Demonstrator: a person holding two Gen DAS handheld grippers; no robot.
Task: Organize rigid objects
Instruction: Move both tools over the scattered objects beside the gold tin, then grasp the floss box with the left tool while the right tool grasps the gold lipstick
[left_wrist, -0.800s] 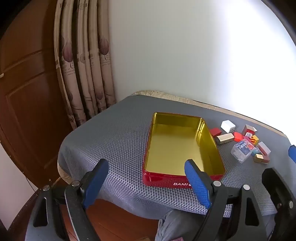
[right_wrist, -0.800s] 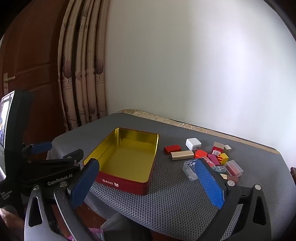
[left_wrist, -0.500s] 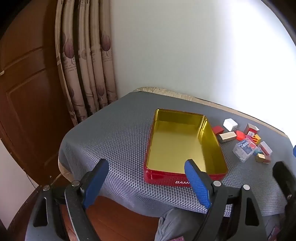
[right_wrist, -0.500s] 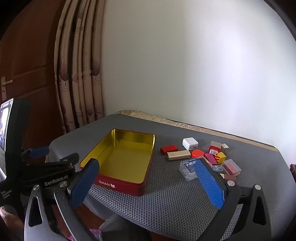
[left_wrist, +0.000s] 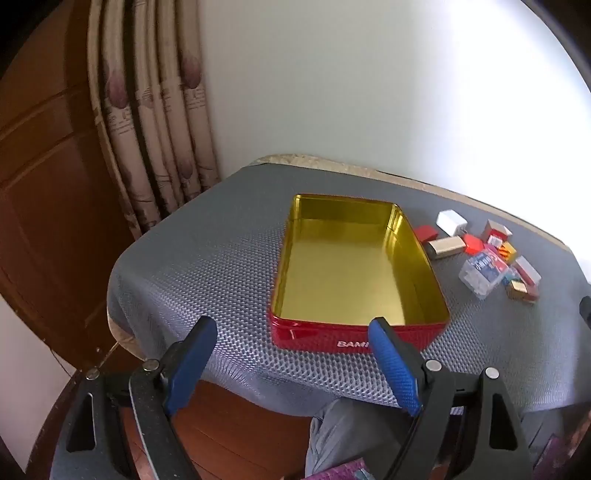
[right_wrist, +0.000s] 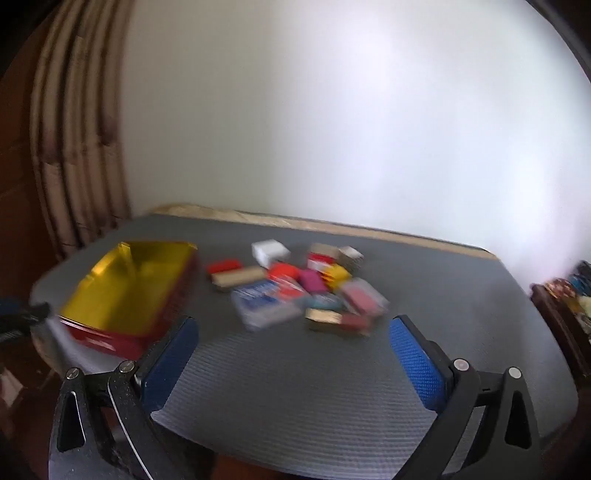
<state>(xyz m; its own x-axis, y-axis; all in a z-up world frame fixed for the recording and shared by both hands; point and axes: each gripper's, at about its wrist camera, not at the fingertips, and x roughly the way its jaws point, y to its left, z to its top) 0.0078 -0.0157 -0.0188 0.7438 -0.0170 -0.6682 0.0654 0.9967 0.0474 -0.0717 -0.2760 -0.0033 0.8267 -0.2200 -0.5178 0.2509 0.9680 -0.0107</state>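
An empty red tin with a gold inside (left_wrist: 369, 334) sits on the grey mat, also in the right wrist view (right_wrist: 96, 338). To its right lies a pile of small rigid boxes: a white block (left_wrist: 451, 221), a gold bar (left_wrist: 446, 246), a clear plastic case (left_wrist: 482, 271), and red, yellow and pink pieces (right_wrist: 314, 280). My left gripper (left_wrist: 291, 356) is open and empty, near the table's front edge before the tin. My right gripper (right_wrist: 293, 354) is open and empty over the mat, short of the pile. The right wrist view is motion-blurred.
The grey mat covers a table (left_wrist: 207, 258) against a white wall. Patterned curtains (left_wrist: 155, 122) and a brown wooden door (left_wrist: 48, 184) stand at the left. A dark shelf with clutter (right_wrist: 569, 299) is at the far right.
My right gripper has swung right and forward toward the pile, which now sits centred between its fingers. The left gripper has shifted slightly; the tin has not moved.
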